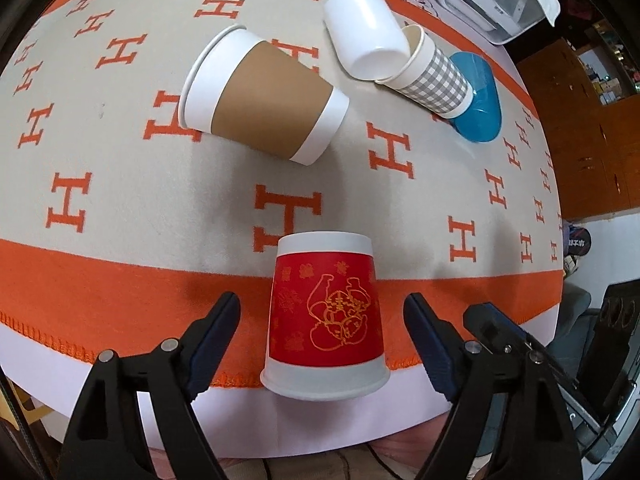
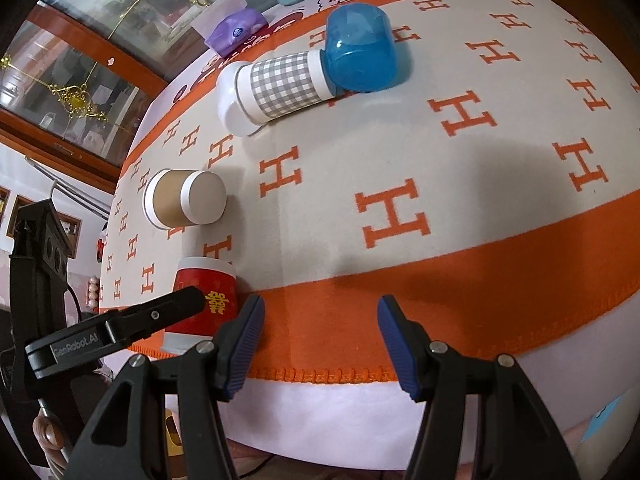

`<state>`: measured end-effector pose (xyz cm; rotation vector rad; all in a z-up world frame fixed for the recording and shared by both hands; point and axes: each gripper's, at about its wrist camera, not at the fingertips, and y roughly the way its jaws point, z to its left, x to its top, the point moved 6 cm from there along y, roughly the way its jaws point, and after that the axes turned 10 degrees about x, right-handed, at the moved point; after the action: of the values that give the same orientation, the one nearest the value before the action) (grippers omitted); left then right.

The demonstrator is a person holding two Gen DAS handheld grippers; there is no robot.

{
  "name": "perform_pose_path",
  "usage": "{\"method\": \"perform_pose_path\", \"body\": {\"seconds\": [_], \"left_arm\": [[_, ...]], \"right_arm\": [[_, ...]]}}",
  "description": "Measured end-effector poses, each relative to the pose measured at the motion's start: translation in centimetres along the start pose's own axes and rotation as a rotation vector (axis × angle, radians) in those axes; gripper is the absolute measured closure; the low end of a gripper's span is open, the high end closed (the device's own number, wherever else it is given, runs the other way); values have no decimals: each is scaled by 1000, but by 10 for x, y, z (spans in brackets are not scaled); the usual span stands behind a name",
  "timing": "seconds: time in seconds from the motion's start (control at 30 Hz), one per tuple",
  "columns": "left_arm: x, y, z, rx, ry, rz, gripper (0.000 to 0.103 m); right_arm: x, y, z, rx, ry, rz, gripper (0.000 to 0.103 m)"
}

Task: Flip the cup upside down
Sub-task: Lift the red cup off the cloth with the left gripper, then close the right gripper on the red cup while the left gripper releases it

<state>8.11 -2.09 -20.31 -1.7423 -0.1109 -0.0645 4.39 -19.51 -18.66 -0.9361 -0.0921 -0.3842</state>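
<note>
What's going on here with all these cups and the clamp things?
A person holds two hand grippers over a table with an orange patterned cloth. The left gripper is open around a red paper cup standing upside down near the table's edge, not touching it. The right gripper is open and empty. Four other cups lie on their sides farther back.

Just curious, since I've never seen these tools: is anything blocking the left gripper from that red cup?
Nothing visible does. The red cup, standing rim-down, sits right between the open fingers of the left gripper, and the other cups lie farther back.
</note>
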Motion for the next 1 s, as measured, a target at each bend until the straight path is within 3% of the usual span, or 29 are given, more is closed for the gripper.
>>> {"method": "perform_pose_path", "body": {"seconds": [0.23,0.4,0.5,0.57,0.67,1.0], "left_arm": [[-4,-26,7,-7,59,-35,21],[-4,-63,19,53,136,-192,20],[-4,-80,30,13,135,-236,20],[-3,-87,40,-19,121,-244,20],[-1,-87,50,-6,118,-244,11],[-2,-55,71,-40,81,-189,11]], "right_arm": [[-2,2,14,28,-24,43,44],[0,3,29,53,-33,77,42],[1,6,39,77,-30,98,39],[2,9,44,91,-28,113,34],[1,19,54,115,-29,150,32],[5,65,75,104,-15,288,32]]}}
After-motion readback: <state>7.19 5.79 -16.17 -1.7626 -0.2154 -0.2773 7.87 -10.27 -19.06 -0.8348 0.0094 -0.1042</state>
